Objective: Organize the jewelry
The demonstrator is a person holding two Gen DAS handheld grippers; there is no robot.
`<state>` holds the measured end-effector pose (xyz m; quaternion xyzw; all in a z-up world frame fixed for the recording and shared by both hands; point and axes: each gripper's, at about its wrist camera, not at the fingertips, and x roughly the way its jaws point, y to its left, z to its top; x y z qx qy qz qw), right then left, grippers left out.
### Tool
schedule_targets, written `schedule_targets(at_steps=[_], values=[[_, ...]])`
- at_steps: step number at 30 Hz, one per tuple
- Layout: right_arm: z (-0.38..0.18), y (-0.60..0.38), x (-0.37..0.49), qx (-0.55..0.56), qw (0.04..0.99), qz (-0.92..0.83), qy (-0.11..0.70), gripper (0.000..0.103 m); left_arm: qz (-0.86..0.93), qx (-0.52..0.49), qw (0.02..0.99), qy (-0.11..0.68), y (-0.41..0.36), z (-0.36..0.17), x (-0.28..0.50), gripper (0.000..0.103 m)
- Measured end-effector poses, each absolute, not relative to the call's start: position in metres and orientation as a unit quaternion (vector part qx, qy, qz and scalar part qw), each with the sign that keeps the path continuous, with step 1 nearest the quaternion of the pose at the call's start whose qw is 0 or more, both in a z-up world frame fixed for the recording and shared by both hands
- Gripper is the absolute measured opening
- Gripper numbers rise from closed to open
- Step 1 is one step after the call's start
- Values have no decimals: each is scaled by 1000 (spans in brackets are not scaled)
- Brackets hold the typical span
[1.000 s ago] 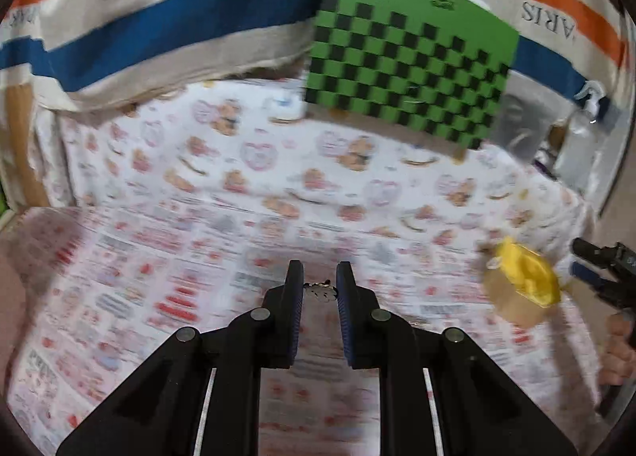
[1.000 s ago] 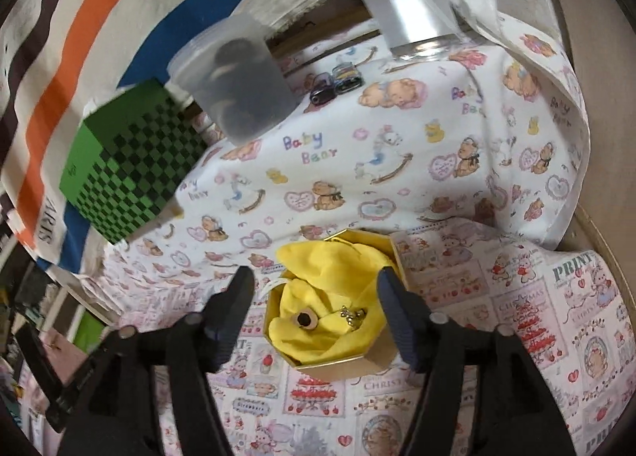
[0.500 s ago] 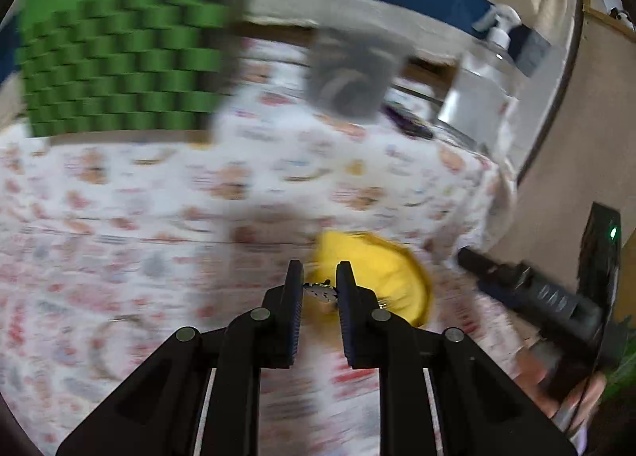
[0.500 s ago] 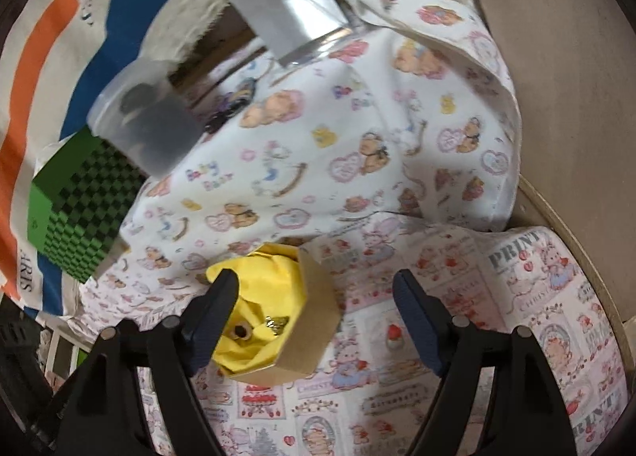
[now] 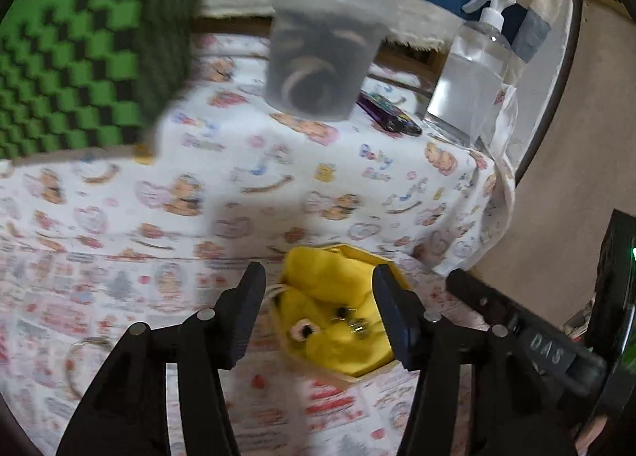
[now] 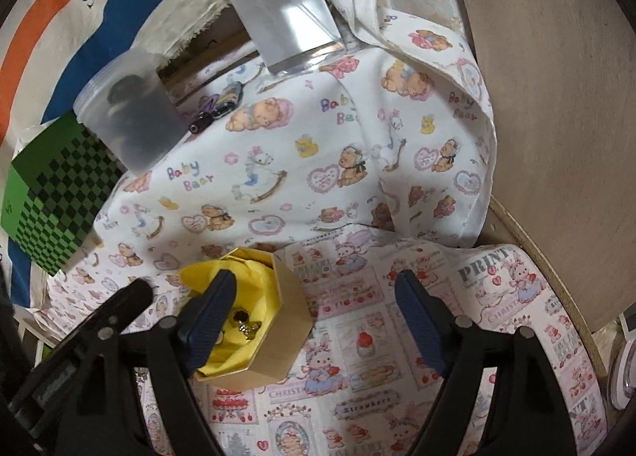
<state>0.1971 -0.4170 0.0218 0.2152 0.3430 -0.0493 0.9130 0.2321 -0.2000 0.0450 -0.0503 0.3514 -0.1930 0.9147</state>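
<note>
A hexagonal cardboard box [image 5: 371, 370] [image 6: 292, 309] lined with yellow cloth [image 5: 330, 285] sits on the printed tablecloth. Small metal jewelry pieces [image 5: 353, 323] [image 6: 246, 323] and a ring [image 5: 302, 331] lie on the yellow cloth. My left gripper [image 5: 318, 289] hovers over the box, its jaws opening, nothing pinched between them. My right gripper [image 6: 316, 289] is open; its left finger [image 6: 210, 309] is over the box's inside and the box's right wall stands between the jaws, untouched. A thin hoop [image 5: 85, 356] lies on the cloth at the left.
A green checkered box [image 6: 59, 194], a translucent tub [image 6: 131, 118] with dark items, a clear spray bottle [image 5: 473, 70] and hair clips [image 5: 391, 118] stand at the back. A beige wall [image 6: 556, 98] and the round table edge [image 6: 556, 285] bound the right side.
My left gripper swung right to the yellow box with a small chain piece pinched, then opened; the piece now lies on the yellow cloth. My right gripper widened and shifted right of the box.
</note>
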Motion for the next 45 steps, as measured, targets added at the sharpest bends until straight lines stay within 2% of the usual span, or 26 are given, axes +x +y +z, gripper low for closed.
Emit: schedule_targets(at_steps=[3, 5, 6, 19, 28, 33, 38, 45], values=[[23, -415, 196, 224, 911, -35, 343, 80, -172, -52, 929, 323, -175, 56, 217, 74], [26, -411, 195, 212, 916, -40, 339, 80, -150, -53, 941, 298, -153, 62, 205, 97], [27, -407, 194, 201, 919, -47, 336, 81, -137, -54, 948, 284, -139, 65, 198, 99], [35, -374, 183, 142, 939, -25, 312, 83, -57, -27, 967, 246, -49, 54, 169, 100], [31, -339, 180, 100, 946, 3, 308, 86, -28, -64, 948, 311, -20, 22, 187, 100], [19, -337, 186, 101, 938, 11, 331, 86, -27, -49, 941, 333, -26, 7, 196, 100], [19, -341, 185, 110, 938, 7, 328, 86, -41, -28, 927, 371, -37, -10, 207, 93], [22, -346, 183, 123, 937, 2, 326, 87, -39, 9, 908, 418, -54, -28, 219, 91]])
